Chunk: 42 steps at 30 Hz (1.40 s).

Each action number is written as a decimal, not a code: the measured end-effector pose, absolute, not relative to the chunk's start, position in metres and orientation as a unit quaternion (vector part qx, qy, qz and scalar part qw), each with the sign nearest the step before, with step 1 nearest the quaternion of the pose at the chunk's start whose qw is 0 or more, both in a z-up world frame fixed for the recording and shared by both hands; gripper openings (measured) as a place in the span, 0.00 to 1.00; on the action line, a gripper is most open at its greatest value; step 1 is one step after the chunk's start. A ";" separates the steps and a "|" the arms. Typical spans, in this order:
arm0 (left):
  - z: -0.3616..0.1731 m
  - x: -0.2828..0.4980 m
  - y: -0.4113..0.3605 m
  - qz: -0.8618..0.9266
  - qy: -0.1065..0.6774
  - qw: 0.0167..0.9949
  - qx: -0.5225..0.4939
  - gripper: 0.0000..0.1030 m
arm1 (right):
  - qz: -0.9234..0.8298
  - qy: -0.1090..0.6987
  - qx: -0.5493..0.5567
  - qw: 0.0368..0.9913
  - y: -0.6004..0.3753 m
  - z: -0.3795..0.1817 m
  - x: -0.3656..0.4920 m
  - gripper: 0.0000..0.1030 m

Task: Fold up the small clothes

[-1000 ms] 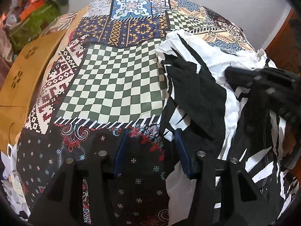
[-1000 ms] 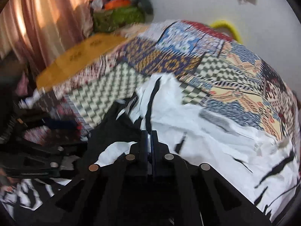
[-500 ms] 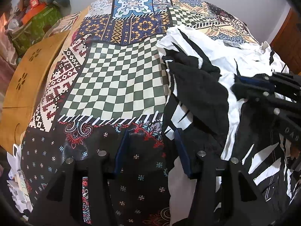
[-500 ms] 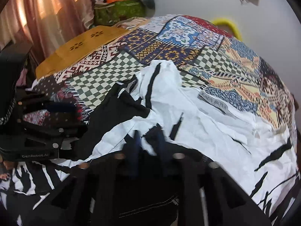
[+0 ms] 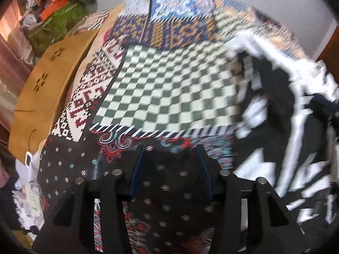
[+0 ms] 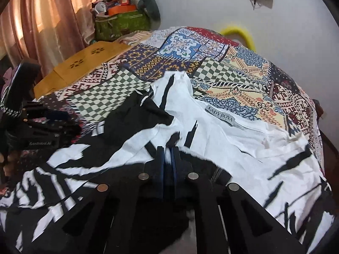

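Your right gripper (image 6: 168, 150) has its blue-padded fingers (image 6: 160, 160) drawn nearly together, with a fold of the black-and-white garment (image 6: 222, 148) pinched in the narrow gap between them. Your left gripper (image 5: 170, 148) stands with its jaws wide apart and nothing between them, hovering over the dark flowered patch of the patchwork bedspread (image 5: 169, 89), just beside the garment's left edge; this view is blurred, so finer detail of the cloth there cannot be read.

The garment lies spread and rumpled across the near part of the bedspread. Its white panels with black slashes run from your right gripper toward the far side, and a solid black section (image 6: 135, 118) lies folded over on the side nearer your left gripper. A grey woven label (image 6: 221, 116) reading "LADY BOYA" faces up on the white cloth, beyond your right gripper.

Beyond the garment the bedspread shows green-and-cream checks, blue and ochre tiles, and red motifs. Off the bedspread's left edge sits a tan wooden board (image 6: 84, 65) with flower-shaped cut-outs; behind it stands a green bag (image 6: 120, 24) heaped with clutter, beside a pink curtain (image 6: 42, 21). A yellow ring (image 6: 243, 35) rises behind the bedspread's far edge against the wall.
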<state>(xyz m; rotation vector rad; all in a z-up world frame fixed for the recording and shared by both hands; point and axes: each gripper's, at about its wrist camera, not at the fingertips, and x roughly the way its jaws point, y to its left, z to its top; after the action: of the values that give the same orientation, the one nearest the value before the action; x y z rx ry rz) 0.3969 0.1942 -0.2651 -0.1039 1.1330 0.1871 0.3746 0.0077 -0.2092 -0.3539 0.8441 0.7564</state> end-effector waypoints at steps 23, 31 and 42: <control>-0.245 0.337 0.152 0.072 0.557 0.827 0.022 0.61 | 0.320 0.428 -0.141 0.833 -0.095 -0.198 0.317 0.52; -0.199 0.325 0.132 0.071 0.519 0.852 0.006 0.63 | 0.269 0.387 -0.081 0.878 -0.176 -0.165 0.293 0.58; -0.188 0.374 0.037 -0.005 0.481 0.876 0.023 0.84 | 0.168 0.387 -0.025 0.906 -0.272 -0.176 0.308 0.58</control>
<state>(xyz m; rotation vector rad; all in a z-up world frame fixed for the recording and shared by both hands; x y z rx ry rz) 0.3737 0.0369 -0.1878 0.0480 1.0041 -0.0102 0.3085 -0.2721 -0.1759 -0.0514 0.7991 0.3475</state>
